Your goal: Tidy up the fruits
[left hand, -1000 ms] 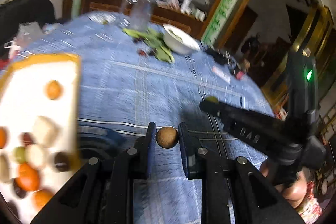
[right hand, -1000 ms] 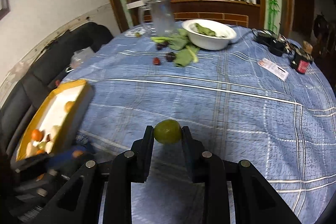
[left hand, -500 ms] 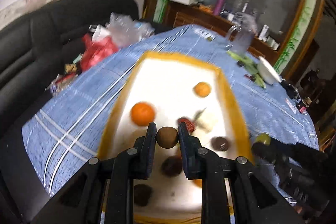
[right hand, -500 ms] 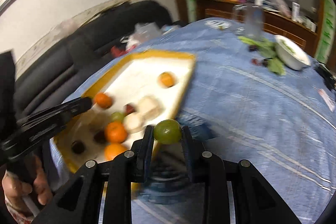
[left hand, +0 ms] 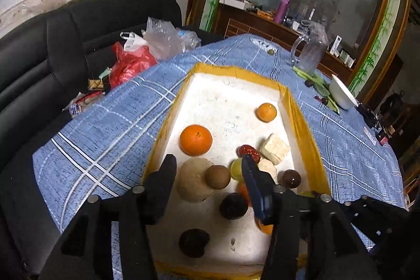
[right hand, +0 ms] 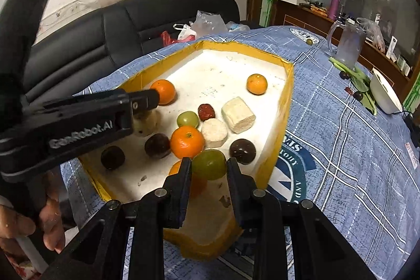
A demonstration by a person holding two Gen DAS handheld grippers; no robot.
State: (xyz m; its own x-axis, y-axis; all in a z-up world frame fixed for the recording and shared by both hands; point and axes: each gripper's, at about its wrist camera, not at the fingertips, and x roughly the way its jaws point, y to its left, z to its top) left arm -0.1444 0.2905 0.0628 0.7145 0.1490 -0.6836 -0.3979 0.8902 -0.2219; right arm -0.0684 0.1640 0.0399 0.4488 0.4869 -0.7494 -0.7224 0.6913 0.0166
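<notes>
A white tray with a yellow rim (left hand: 296, 117) holds several fruits: oranges (left hand: 195, 140), dark round ones (left hand: 233, 206), pale chunks (left hand: 274, 148). My left gripper (left hand: 208, 169) hangs over its near end. Its jaws are opening, and the small brown fruit (left hand: 217, 177) lies free between them against a pale round lump, touching neither pad. In the right wrist view my right gripper (right hand: 208, 165) is shut on a green fruit (right hand: 209, 164) above the near right corner of the tray (right hand: 287, 96). The left gripper's fingers (right hand: 143, 102) reach in from the left.
A blue checked cloth (left hand: 110, 127) covers the table. A black sofa (left hand: 52, 43) with plastic bags (left hand: 162, 40) stands behind. Far right are a glass pitcher (right hand: 349, 47), green leaves and a white bowl (right hand: 386, 93). A person's hand (right hand: 15, 225) grips the left handle.
Both grippers have swung from over the bare cloth to over the tray. The left jaws have spread and let go of the brown fruit. The right still holds the green fruit.
</notes>
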